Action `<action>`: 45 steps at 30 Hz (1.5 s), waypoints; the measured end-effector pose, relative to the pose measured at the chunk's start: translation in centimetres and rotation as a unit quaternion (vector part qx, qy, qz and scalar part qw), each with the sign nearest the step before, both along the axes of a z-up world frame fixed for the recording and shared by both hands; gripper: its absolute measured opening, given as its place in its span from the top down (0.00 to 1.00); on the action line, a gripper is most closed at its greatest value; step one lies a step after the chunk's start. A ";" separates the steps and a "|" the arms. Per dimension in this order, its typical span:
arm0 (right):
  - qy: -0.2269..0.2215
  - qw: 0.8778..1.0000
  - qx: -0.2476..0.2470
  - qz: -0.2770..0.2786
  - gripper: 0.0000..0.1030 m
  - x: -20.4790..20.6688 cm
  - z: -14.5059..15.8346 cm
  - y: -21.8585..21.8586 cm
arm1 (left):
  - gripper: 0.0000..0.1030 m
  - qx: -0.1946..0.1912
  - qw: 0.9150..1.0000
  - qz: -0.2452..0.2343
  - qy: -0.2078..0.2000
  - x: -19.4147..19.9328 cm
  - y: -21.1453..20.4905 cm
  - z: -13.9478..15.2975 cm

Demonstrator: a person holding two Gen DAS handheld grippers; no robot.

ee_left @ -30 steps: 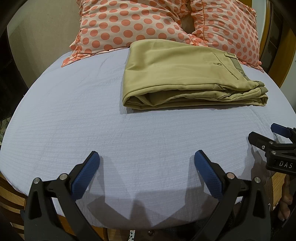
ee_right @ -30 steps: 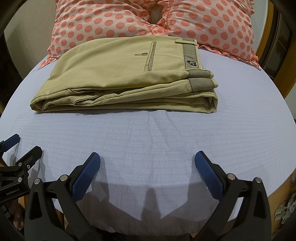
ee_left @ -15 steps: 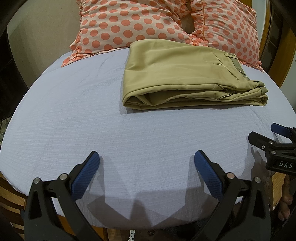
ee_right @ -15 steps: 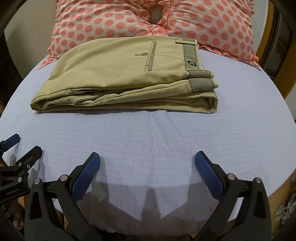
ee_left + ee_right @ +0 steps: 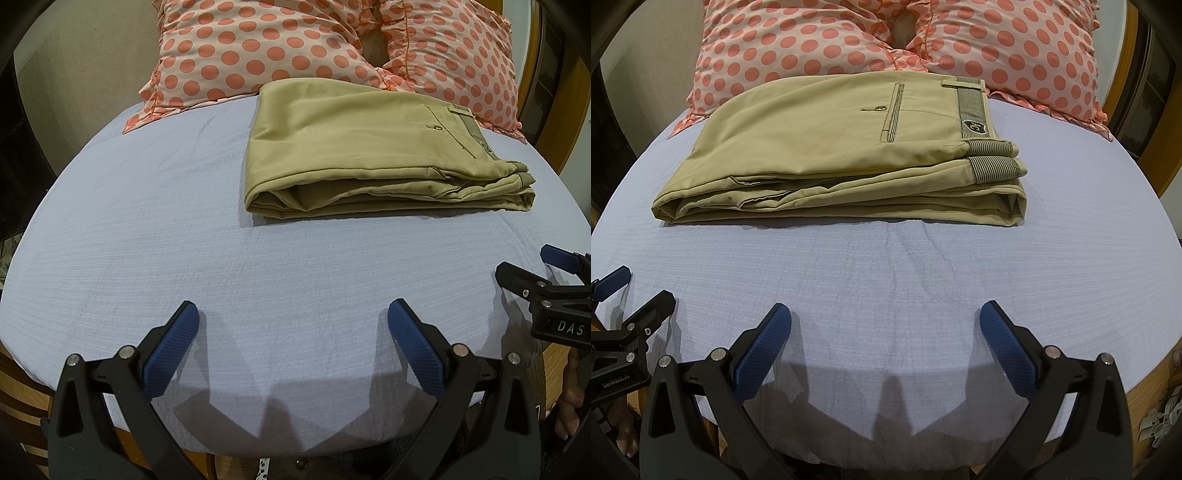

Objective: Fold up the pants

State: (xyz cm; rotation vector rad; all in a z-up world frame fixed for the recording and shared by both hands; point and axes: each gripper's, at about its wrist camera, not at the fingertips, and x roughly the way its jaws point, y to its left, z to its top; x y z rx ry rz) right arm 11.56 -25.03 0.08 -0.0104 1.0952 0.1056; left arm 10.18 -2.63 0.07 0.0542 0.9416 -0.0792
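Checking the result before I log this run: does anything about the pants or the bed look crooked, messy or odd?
Nothing stands out. The khaki pants lie folded in a flat stack on the lavender sheet, just in front of the polka-dot pillows. Both the left gripper and right gripper are open and empty, clear of the fabric.

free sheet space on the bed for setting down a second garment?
Bare sheet runs between the folded pants and the near bed edge, where the open left gripper and open right gripper hover. More lies left of the pants, below the pillows. Crowded at the back: the pants abut the pillows.
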 end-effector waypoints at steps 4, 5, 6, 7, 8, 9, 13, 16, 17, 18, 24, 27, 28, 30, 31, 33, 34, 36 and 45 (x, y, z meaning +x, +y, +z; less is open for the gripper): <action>0.000 1.000 0.000 0.000 0.01 0.0 0.0 0.0 | 0.02 0.000 1.000 0.000 0.000 0.0 0.0 0.0; 0.000 1.000 0.000 0.000 0.01 0.0 0.0 0.0 | 0.02 0.000 1.000 0.000 0.000 0.0 0.0 0.0; 0.000 1.000 0.000 0.000 0.01 0.0 0.0 0.0 | 0.02 0.000 1.000 0.000 0.000 0.0 0.0 0.0; 0.000 1.000 0.000 0.000 0.01 0.0 0.0 0.0 | 0.02 0.000 1.000 0.000 0.000 0.0 0.0 0.0; 0.000 1.000 0.000 0.000 0.01 0.0 0.0 0.0 | 0.02 0.000 1.000 0.000 0.000 0.0 0.0 0.0; 0.000 1.000 0.000 0.000 0.01 0.0 0.0 0.0 | 0.02 0.000 1.000 0.000 0.000 0.0 0.0 0.0; 0.000 1.000 0.000 0.000 0.01 0.0 0.0 0.1 | 0.02 0.000 1.000 0.000 0.000 0.0 0.0 0.0; 0.000 1.000 0.000 0.000 0.01 0.0 0.0 0.1 | 0.02 0.000 1.000 0.000 0.000 0.0 0.0 0.0; 0.000 1.000 0.000 0.000 0.01 0.0 0.0 0.1 | 0.02 0.000 1.000 0.000 0.000 0.0 0.0 0.0; -0.001 1.000 0.000 0.000 0.01 0.0 0.0 0.1 | 0.02 0.000 1.000 0.000 0.000 0.0 0.0 0.0; 0.000 1.000 0.000 -0.001 0.01 0.0 0.0 0.1 | 0.02 0.000 1.000 0.000 0.000 0.0 0.0 0.0; 0.000 1.000 0.000 -0.001 0.01 0.0 0.0 0.1 | 0.02 0.000 1.000 0.000 0.000 0.0 0.0 0.0; 0.000 1.000 0.000 -0.001 0.01 0.0 0.0 0.1 | 0.02 0.000 1.000 0.000 0.000 0.0 0.0 0.0; 0.000 1.000 0.000 -0.001 0.01 0.0 0.0 0.1 | 0.02 0.000 1.000 0.000 0.000 0.0 0.0 0.0; 0.000 1.000 0.000 -0.001 0.01 0.0 0.0 0.1 | 0.02 0.000 1.000 0.000 0.000 0.0 0.0 0.0; -0.001 1.000 0.000 -0.001 0.01 0.0 0.0 0.1 | 0.02 0.000 1.000 0.000 0.000 0.0 0.0 0.0; -0.001 1.000 0.000 -0.001 0.01 0.0 0.0 0.1 | 0.02 0.000 1.000 0.000 0.000 0.0 0.0 0.0; -0.001 1.000 0.000 -0.001 0.01 0.0 -0.1 0.1 | 0.02 0.000 1.000 0.000 0.000 0.0 0.0 0.0; -0.001 1.000 0.000 0.001 0.01 0.0 -0.1 0.1 | 0.02 0.000 1.000 0.000 0.015 0.3 0.0 -0.1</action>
